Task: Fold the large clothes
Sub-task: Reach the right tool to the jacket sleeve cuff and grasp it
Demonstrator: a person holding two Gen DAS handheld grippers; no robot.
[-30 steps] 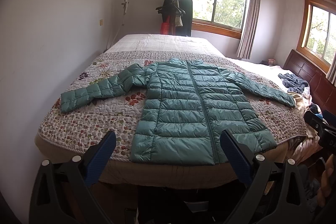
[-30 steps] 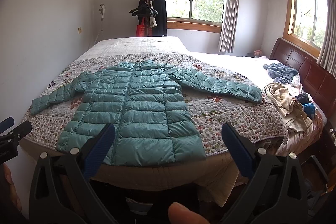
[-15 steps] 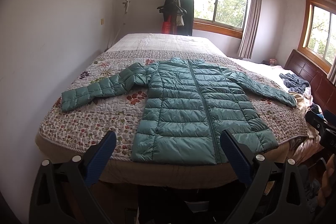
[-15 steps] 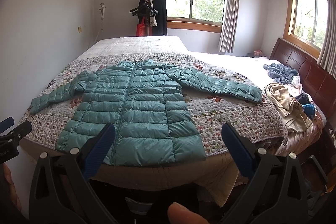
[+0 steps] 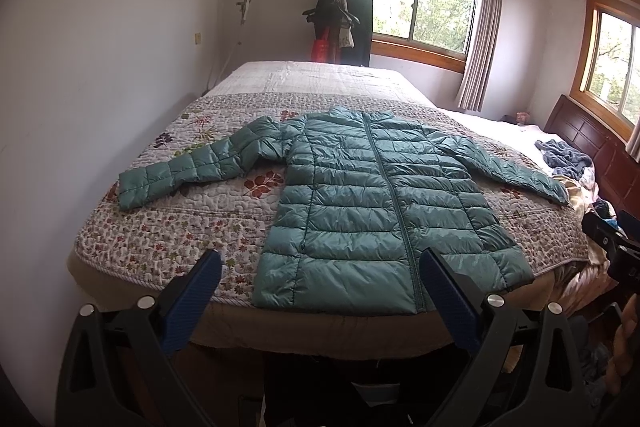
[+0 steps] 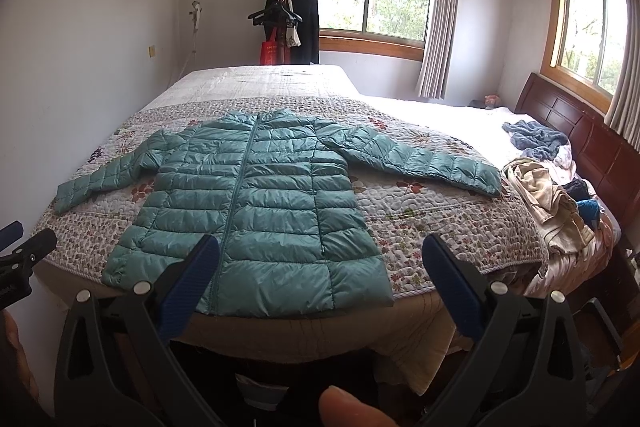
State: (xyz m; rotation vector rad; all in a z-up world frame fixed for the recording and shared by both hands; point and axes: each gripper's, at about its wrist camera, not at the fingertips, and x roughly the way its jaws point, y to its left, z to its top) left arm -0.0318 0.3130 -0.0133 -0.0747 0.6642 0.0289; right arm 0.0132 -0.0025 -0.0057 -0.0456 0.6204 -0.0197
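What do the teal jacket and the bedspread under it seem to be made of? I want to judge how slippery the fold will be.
Teal jacket: probably a thin synthetic shell over puffy filling; it shows a glossy sheen and stitched horizontal channels. Bedspread: looks like matte quilted cotton-type fabric, with a floral print and wavy stitching, no shine. The exact fibres cannot be told.

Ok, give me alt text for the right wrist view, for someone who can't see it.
A teal puffer jacket lies flat and zipped on a floral quilt on a bed, sleeves spread, hem at the near edge. The right gripper is open in front of it, blue fingers holding nothing. A clothes pile lies at the right, and the left gripper shows at the left edge.
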